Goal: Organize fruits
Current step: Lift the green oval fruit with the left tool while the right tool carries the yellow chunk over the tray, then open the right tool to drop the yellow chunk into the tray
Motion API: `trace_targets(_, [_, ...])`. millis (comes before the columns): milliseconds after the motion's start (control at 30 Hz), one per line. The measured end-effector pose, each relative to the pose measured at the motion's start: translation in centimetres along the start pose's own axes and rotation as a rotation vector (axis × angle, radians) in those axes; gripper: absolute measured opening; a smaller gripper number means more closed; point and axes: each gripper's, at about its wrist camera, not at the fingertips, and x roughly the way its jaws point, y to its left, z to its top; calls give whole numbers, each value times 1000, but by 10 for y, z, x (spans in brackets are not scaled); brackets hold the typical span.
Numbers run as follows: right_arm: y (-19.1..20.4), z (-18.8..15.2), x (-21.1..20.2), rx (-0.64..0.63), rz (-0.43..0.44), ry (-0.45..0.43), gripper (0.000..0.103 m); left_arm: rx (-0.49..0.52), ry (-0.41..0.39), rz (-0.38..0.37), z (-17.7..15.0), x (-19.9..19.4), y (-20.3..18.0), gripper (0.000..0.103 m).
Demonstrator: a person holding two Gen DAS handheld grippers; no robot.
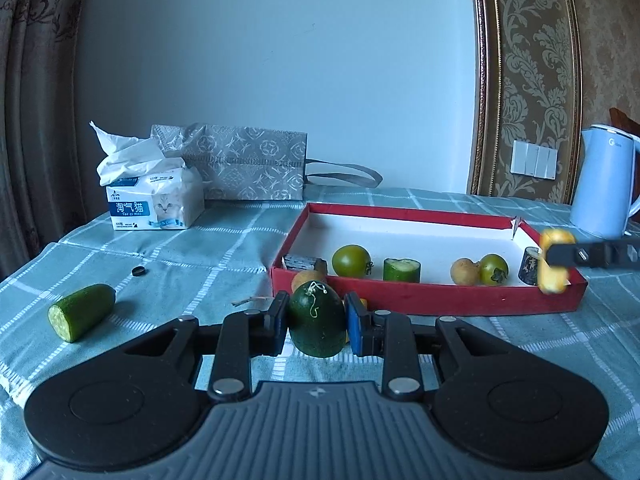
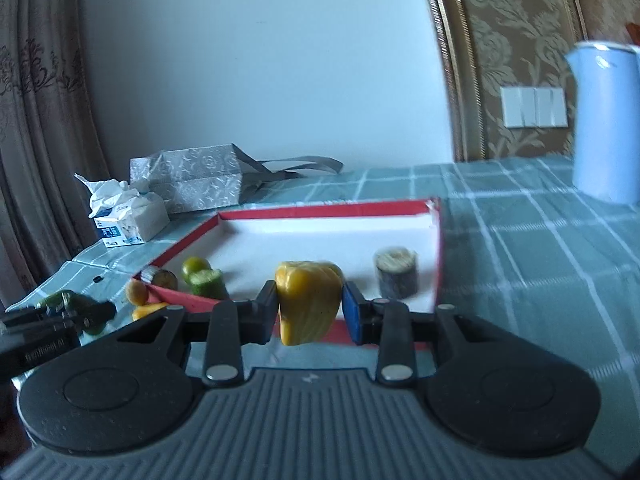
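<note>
Left wrist view shows the left gripper (image 1: 317, 326) pinching a dark green melon (image 1: 316, 320) just in front of the red tray (image 1: 424, 298) on the desk (image 1: 180, 248). Right gripper (image 2: 308, 312) pinches a yellow fruit (image 2: 308, 300) at the tray's near edge. Tomatoes (image 1: 351, 261) and a cucumber piece (image 1: 401, 270) lie in the tray; another cucumber (image 1: 82, 311) lies on the desk.

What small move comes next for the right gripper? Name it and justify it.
Probably carry the yellow fruit piece a little farther forward over the red tray wall and lower it onto the bare white floor. The right gripper is shut on it at the tray's near edge, not yet inside, and open floor shows left of the dark cut chunk.
</note>
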Motion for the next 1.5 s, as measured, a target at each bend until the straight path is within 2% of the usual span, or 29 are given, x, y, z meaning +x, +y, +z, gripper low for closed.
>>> trace_targets(200, [24,39,36,-35,2,-9,33,-37,15,-12,1,2,6,29])
trace_targets(300, [28,51,62,-52,-33,4,32,-47,22,-19,1,2,7,29])
trace_targets(533, [19,60,112,-2,-90,66,32,-60,38,-30,1,4,9,29])
trace_targets(767, [15,55,135,11,-125,102,32,-77,53,-24,2,7,12,29])
trace_targets(1167, [14,58,130,17,-133,75,32,-77,57,-13,1,8,11,29])
trace_targets(1333, [17,58,98,32,-85,37,32,-77,55,3,2,8,12,29])
trace_targets(1433, [19,47,68,19,-57,10,42,-77,53,11,2,8,13,29])
trace_targets(1500, [22,34,48,-13,-43,4,42,-77,51,19,2,8,13,29])
